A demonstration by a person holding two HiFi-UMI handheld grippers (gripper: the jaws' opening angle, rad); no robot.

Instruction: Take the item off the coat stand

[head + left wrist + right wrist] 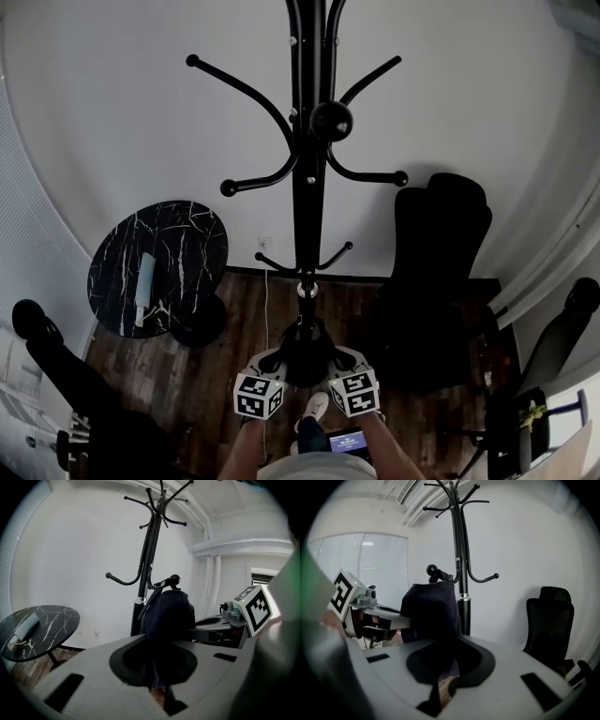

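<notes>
**Soft cloth, held from both sides, low on the coat stand**

Plainly, both my tongs are clamped on the task's thing. The left tongs (157,684) pinch a fold of the dark cloth item (168,613) at its lower edge, and the right tongs (440,686) do the same from the other side. The item hangs low on the coat stand (307,187), on my side of the pole, with its top just under a knobbed hook (174,579).

I judge it light and limp. It bulges and folds like fabric, so it should sag wherever I am not holding it. It is not fragile and not slippery. A strap (149,599) runs slantwise beside the pole, and I expect that strap to be what snags on the knob. A hold nearer the top, or a lift up and over the knob, looks safer than a straight pull.

The head view shows the whole stand and my tongs meeting before its foot, but there the item is only a dark mass. The gripper views show the cloth, strap and hook close up. None of them tells me whether the strap is clear of the hook.
</notes>
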